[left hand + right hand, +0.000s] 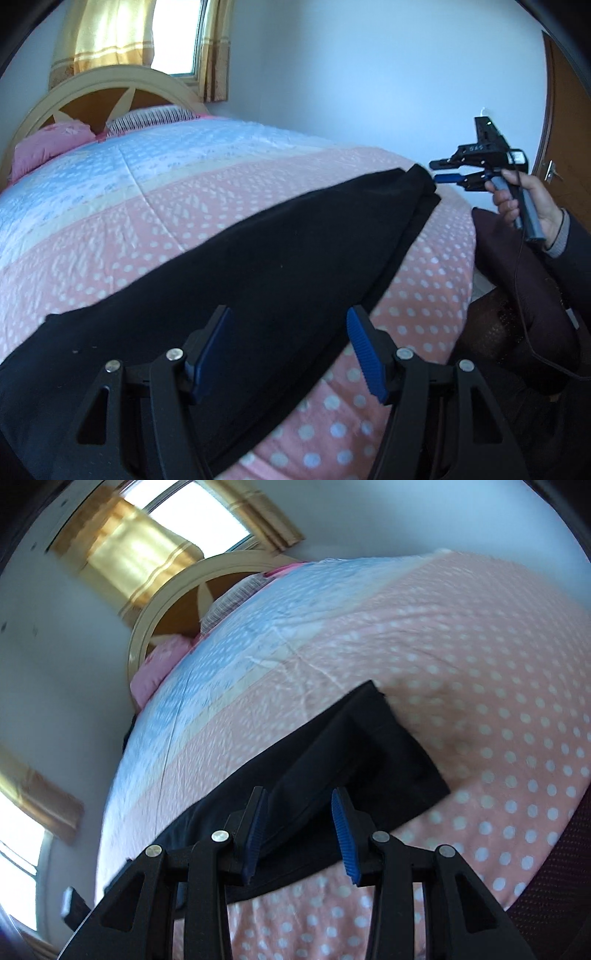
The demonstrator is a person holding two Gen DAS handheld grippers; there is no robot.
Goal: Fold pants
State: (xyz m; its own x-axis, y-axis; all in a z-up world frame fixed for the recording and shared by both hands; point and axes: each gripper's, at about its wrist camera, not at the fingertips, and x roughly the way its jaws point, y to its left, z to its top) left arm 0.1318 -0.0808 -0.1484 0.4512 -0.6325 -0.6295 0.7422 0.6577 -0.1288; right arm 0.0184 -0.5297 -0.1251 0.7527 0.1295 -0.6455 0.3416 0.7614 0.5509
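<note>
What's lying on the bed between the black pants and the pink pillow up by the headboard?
Only bare quilt lies between the black pants and the pink pillow, clearest in the left wrist view.

one pair of black pants [258, 258] is seen, laid on one bedspread [147, 206]. two grippers are counted, left [291, 350] and right [299, 834]. one pink pillow [48, 144], one headboard [110, 81] and two curtained windows are seen.
</note>
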